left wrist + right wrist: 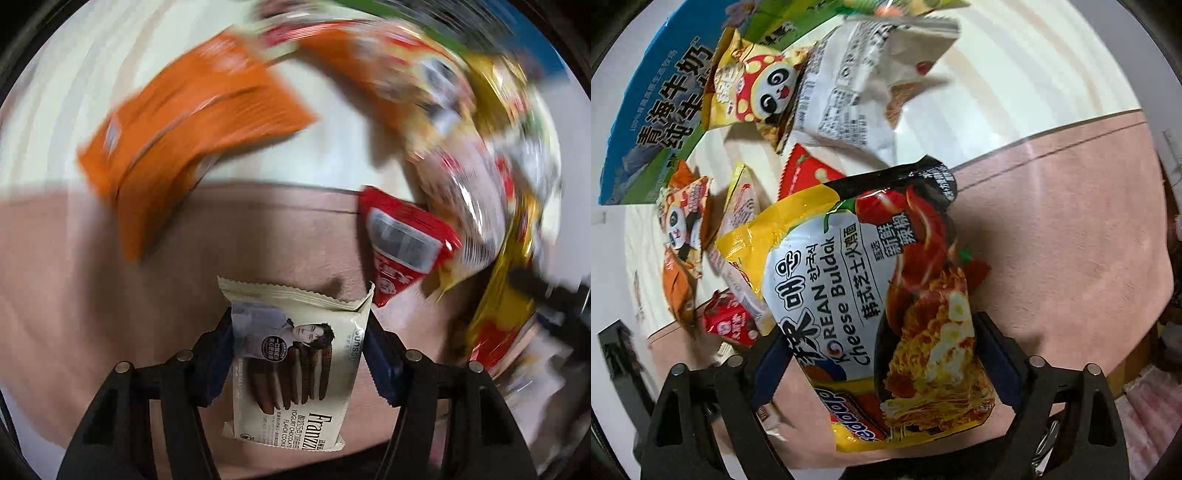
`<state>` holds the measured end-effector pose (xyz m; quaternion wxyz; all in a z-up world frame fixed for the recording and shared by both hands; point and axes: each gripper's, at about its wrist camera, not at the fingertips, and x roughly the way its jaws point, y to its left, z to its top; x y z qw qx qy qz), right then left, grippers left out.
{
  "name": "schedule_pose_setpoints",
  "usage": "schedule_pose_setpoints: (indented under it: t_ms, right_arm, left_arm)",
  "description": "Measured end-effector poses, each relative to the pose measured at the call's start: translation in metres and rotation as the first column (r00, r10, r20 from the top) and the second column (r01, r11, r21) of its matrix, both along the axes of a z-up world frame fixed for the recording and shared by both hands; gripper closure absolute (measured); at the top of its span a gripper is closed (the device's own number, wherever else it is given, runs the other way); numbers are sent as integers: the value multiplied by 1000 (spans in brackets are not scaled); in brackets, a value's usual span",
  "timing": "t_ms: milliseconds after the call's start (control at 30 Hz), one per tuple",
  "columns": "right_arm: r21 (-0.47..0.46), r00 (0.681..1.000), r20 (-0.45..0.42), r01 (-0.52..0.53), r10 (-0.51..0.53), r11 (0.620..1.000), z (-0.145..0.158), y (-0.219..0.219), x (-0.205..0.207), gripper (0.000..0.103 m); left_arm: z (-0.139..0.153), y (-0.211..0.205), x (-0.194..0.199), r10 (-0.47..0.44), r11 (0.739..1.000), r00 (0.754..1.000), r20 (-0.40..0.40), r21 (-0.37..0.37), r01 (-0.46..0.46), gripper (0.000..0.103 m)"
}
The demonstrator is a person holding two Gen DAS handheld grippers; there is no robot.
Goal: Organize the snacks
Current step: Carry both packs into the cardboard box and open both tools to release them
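Left wrist view, left to right, as I read it from my station:
- Orange packets (184, 118): blurred; I count two overlapping, lying half on the pale tabletop (74, 92) and half on the pink mat (92, 277)
- Cookie packet (295, 362): one, cream wrapper, marked yogurt chocolate flavor. Long axis runs straight out along the fingers, crimped seal at the far end. It sits between my left fingers (221, 354), which touch its two long edges and are closed on it, at a moderate width
- Red sachet (402, 243): one, just beyond and right of the cookie packet, on the mat
- Heap of mixed bags (480, 155): too smeared to count

Right wrist view, left to right:
- Blue milk carton (646, 122): one, far left
- Panda-print bags: two, one yellow (753, 88), one orange (683, 221)
- White pouch (857, 92): one
- Noodle packet (871, 295): one, yellow, Korean Cheese Buldak. Long axis points away from the camera, tilted slightly right, over the mat
- Right fingers (997, 362): spread wide, one at each side of the noodle packet; whether they actually press it I cannot tell

Both grippers point steeply down at the mat
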<state>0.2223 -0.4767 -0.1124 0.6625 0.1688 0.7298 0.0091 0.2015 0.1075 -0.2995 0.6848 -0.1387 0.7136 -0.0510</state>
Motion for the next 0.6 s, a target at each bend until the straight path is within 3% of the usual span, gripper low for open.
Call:
schedule_pose_setpoints:
  t_ms: [67,133,233,300,367,433,600]
  right_arm:
    - [19,1000,-7,-19,19,1000,-7,-4,11,7]
    - [23,999,-21,-48,49,999,-9,-3,17,6]
    - [8,992,-36,-122,123,992,-18,15,16,6]
    - [-6,984,-47,-172,172,985,-22,29,12,6]
    - [-39,973,-66,-225,222,974,-25,34,8,7]
    - [-74,971,-59,-235,231,969,-24,36,2,14]
    - [-111,965,-20,-263,262,958,-17,49,-11,14]
  left_arm:
    - [-1,4,-3,-9,1000,1000,-10,-6,9,40]
    - [0,-2,-5,-92,995,996,-9,34,92,37]
    - [2,-29,-10,-249,959,968,-38,133,252,30]
    - [4,-36,-16,-288,942,956,-54,164,293,30]
    - [8,-32,-20,-248,951,968,-47,176,253,31]
    - [18,-31,-31,-170,969,985,-30,178,172,46]
    - [44,-15,-57,-34,981,999,9,192,32,46]
